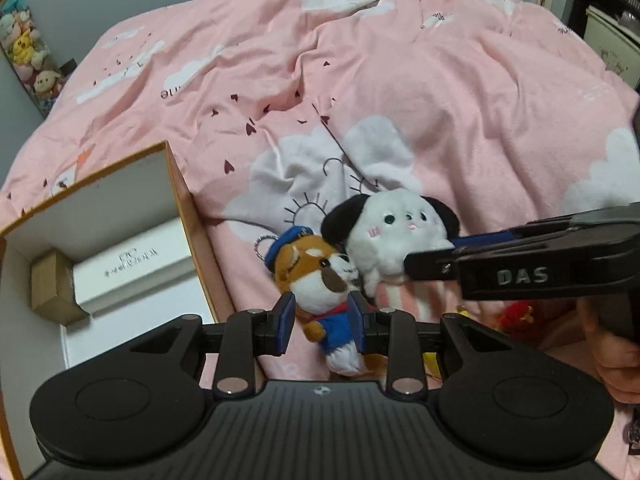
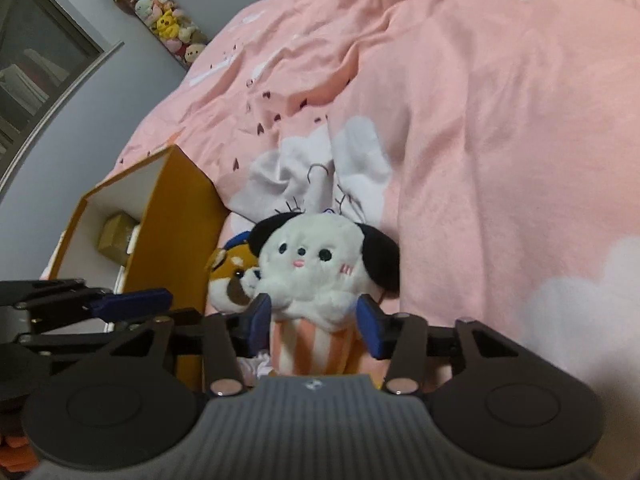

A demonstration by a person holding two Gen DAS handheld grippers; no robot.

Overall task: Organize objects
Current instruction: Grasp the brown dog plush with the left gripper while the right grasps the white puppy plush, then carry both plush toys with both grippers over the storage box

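A brown dog plush [image 1: 316, 280] with a blue cap and blue clothes lies on the pink duvet [image 1: 460, 120]. My left gripper [image 1: 322, 322] stands open over it, its body between the fingers with a gap at the left pad. Touching it on the right lies a white plush [image 2: 308, 268] with black ears and a striped body. My right gripper [image 2: 313, 324] straddles that body, jaws apart, pads close to its sides. In the left wrist view the right gripper [image 1: 434, 256] comes in from the right. The left gripper [image 2: 168, 306] shows at the left edge of the right wrist view.
An orange box [image 1: 176, 184] with a white inside stands left of the plushes, holding a long white carton [image 1: 136, 272] and a small brown carton [image 1: 54, 286]. A clear tube of plush toys [image 2: 168, 24] leans on the wall. A red and yellow item [image 1: 516, 320] lies under the right gripper.
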